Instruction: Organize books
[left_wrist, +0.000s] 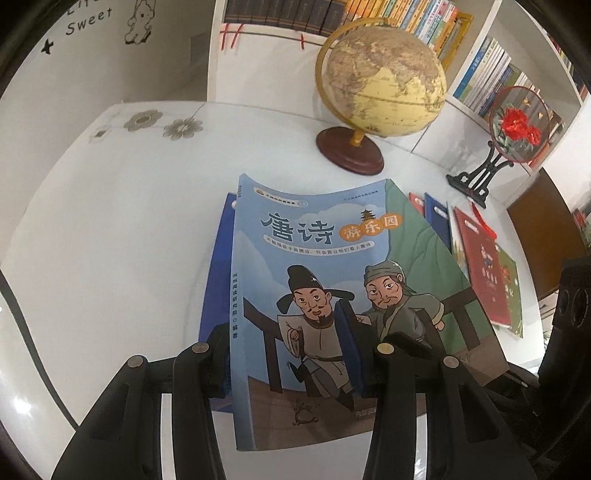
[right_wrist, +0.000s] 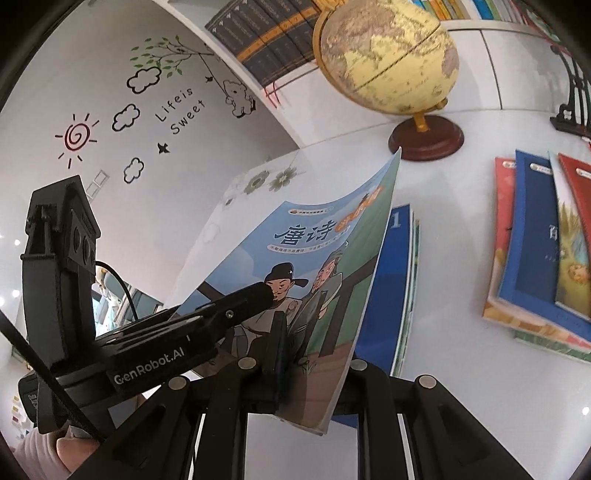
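You have a light-blue paperback (left_wrist: 314, 295) with two cartoon men in old robes on its cover, lifted off the desk (left_wrist: 110, 240) and tilted, its cover bowed. Under it lies a dark blue book (right_wrist: 391, 280) flat on the desk. To your right, a loose, fanned pile of red and blue books (right_wrist: 535, 251) lies flat, well apart from these.

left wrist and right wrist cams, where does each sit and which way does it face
Left wrist: on the left gripper, looking down along its fingers at the blue poetry book and table.
Right wrist: on the right gripper, facing the same book; the left gripper and a hand show.
Shared: book, globe, lying books.
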